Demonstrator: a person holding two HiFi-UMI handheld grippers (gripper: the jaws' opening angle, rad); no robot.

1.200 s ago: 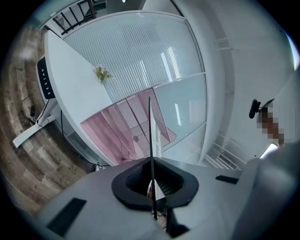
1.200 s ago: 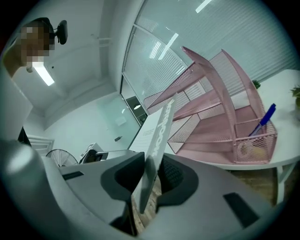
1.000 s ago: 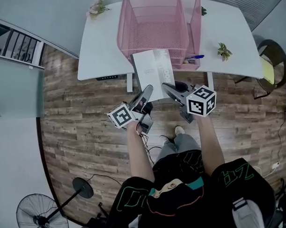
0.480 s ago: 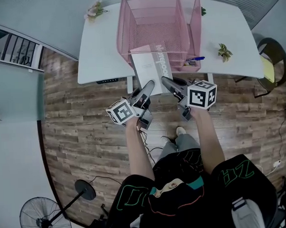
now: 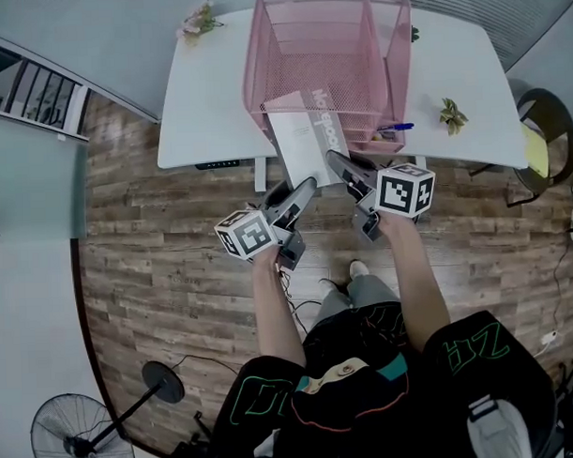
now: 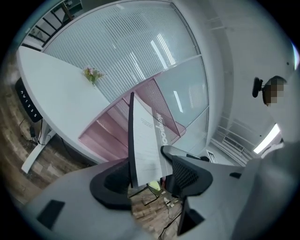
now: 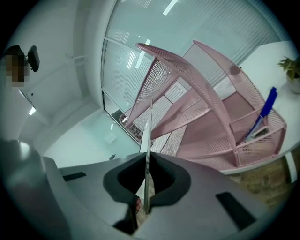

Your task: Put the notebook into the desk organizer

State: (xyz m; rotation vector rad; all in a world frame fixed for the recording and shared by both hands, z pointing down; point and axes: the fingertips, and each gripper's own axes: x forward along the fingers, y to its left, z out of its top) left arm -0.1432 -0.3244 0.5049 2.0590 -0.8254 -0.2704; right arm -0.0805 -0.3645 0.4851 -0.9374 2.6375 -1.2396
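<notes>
While level, right gripper point(image 5: 340, 162) closes on notebook point(image 5: 307, 138).

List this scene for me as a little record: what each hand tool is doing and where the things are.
item: thin white notebook, far end at the front of the pink wire-mesh desk organizer, near end out past the desk's edge
left gripper: open, jaws just been opening; notebook between them, not pressed
right gripper: jaws just been closing, shut on the notebook's near edge
surface: white desk, carrying the organizer
extra: blue pen in the organizer's small front compartment
</notes>
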